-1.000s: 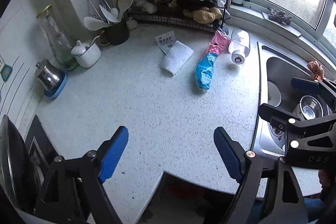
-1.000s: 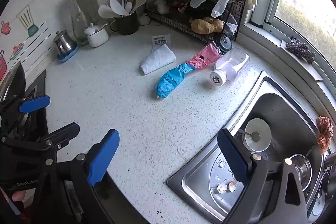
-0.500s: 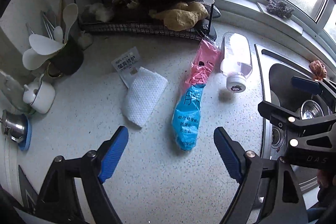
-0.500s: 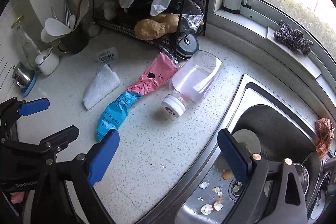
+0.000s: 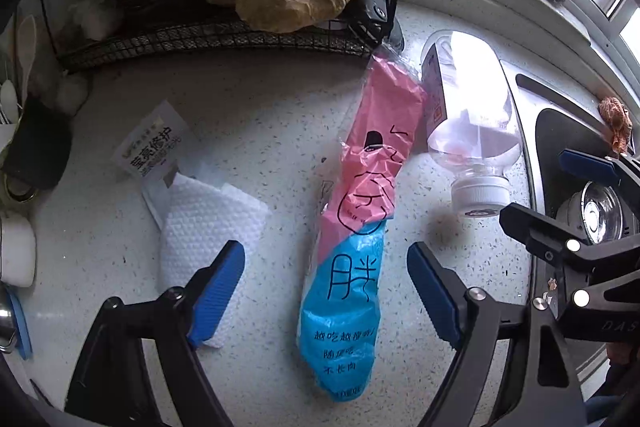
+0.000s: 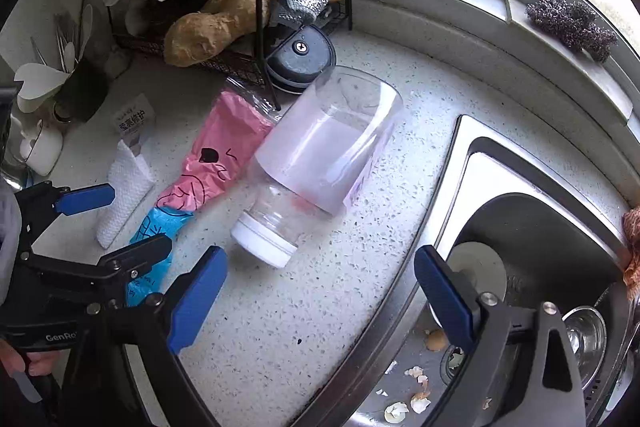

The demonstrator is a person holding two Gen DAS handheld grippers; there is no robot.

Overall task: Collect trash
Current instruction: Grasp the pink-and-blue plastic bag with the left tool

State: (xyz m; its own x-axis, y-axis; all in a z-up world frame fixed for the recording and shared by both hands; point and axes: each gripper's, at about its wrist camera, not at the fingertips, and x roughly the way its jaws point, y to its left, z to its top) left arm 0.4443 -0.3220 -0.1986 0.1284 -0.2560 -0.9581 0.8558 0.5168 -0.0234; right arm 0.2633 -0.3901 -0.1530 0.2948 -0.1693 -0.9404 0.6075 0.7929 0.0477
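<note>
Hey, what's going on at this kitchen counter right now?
A person is holding a gripper in each hand over a speckled countertop, clearing up trash. The left gripper is open above a pink and blue plastic wrapper, with a white paper towel next to it. The right gripper is open near a tipped-over clear plastic bottle that lies beside the sink. Neither gripper holds anything; nothing looks picked up yet.
</note>
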